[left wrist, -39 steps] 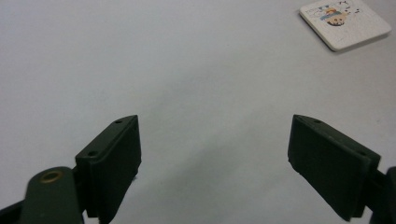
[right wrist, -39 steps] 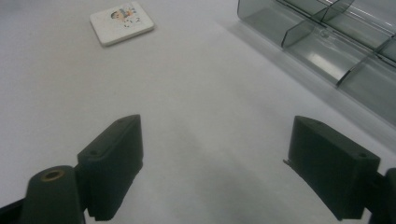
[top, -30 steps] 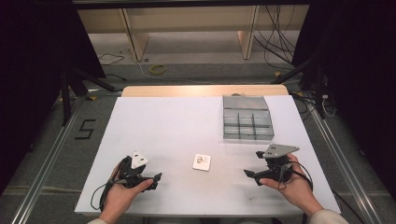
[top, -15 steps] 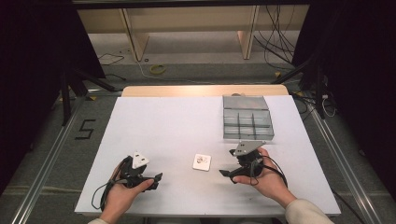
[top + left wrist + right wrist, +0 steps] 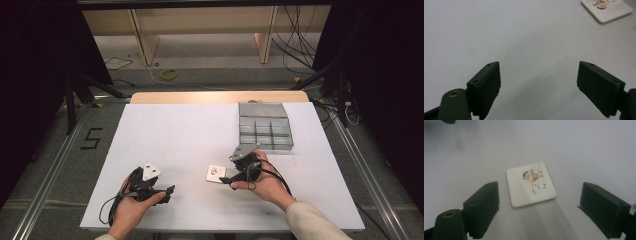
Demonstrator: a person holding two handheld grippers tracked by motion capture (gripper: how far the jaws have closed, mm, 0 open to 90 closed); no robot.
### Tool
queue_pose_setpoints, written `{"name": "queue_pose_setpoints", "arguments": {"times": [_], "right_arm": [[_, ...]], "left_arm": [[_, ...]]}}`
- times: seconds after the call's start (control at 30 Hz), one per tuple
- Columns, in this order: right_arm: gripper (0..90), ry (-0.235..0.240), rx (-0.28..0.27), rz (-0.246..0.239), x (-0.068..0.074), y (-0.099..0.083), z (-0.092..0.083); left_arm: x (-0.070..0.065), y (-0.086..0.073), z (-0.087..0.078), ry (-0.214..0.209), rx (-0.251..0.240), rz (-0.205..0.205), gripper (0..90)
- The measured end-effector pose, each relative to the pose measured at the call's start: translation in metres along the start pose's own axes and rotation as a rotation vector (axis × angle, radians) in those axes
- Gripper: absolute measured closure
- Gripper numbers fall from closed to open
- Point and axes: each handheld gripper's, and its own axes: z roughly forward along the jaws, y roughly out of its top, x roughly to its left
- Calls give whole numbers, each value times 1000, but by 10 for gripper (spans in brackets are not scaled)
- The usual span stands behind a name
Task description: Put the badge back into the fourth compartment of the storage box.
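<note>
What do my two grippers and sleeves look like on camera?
Both the left gripper and right gripper are black, each with two flat rectangular jaws, a grey three-cornered plate on top and a trailing black cable. A light-coloured sleeve covers the right forearm.

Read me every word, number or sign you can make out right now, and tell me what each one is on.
"5": a dark numeral marked on the floor left of the table.
Small dark characters beside the cartoon figure printed on the white square tile, which lies flat ahead of the open right claw: too blurred to read.
Nothing else legible on the compartment box or the left claw.
</note>
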Motion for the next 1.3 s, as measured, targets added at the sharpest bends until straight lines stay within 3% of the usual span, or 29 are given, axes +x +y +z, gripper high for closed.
{"name": "queue_pose_setpoints", "arguments": {"times": [0.17,0.33,0.53,0.83,1.03,1.3], "right_arm": [[171,15,23,-24,-1,9,15],[179,46,85,-30,0,13,32],[196,68,120,-52,-1,14,41],[234,55,166,-74,2,16,43],[332,59,179,-77,2,18,41],[340,53,184,-83,3,19,41]], "left_arm": [[1,0,0,0,-7,-2,187],[0,0,1,-2,-5,-3,187],[1,-1,1,-3,0,-1,187],[0,0,1,-3,2,2,188],[0,0,1,-2,3,2,189],[0,0,1,-6,2,2,190]]}}
